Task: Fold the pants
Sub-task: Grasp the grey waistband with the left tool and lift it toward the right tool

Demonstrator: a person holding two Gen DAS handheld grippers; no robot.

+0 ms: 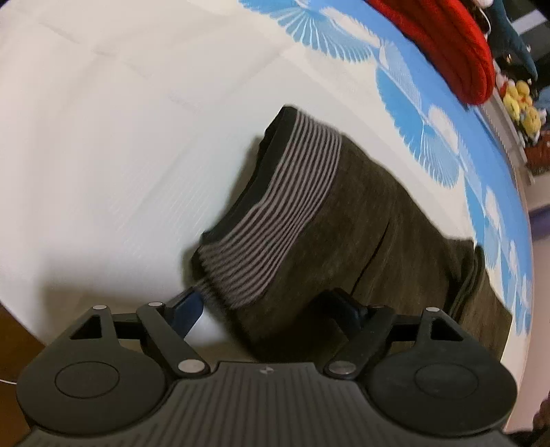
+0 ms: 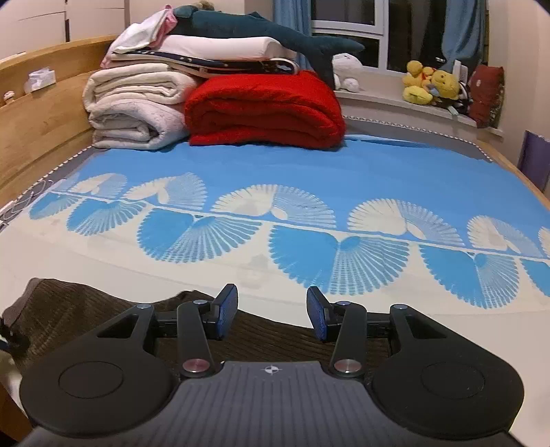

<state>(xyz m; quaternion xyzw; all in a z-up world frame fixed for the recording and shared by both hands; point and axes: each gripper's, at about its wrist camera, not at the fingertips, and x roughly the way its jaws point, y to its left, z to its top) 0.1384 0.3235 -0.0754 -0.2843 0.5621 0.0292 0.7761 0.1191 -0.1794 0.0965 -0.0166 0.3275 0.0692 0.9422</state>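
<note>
Pants point(image 1: 361, 220): dark olive-brown, finely ribbed fabric like corduroy, with a knit band point(image 1: 275, 206) in thin grey-and-black stripes at one end and a black lining showing inside that opening. They lie folded into a thick, roughly rectangular bundle on the bed point(image 1: 103, 137), on the plain white part of the sheet, just beside the blue fan-pattern border point(image 1: 412, 113). A seam runs lengthwise down the top layer; a second layer edge shows at the bundle's right side.

Left hand-held gripper point(image 1: 271, 306): pointing steeply down over the striped end of the pants. Jaws spread wide and released, straddling the near corner of the bundle; one pad sits over the white sheet, the other over brown fabric. Pads not pressing on the cloth. View is motion-blurred.

Right hand-held gripper point(image 2: 271, 309): pointing across the bed, jaws partly apart, nothing between the blue pads point(image 2: 227, 306). Released. The brown fabric point(image 2: 103, 309) lies under and in front of it, at the near edge of the bed.

Background, right wrist view: folded red blanket point(image 2: 264, 106), stacked white bedding point(image 2: 134, 106), plush shark point(image 2: 261, 27) on top, yellow plush toys point(image 2: 433, 82) on the windowsill.
</note>
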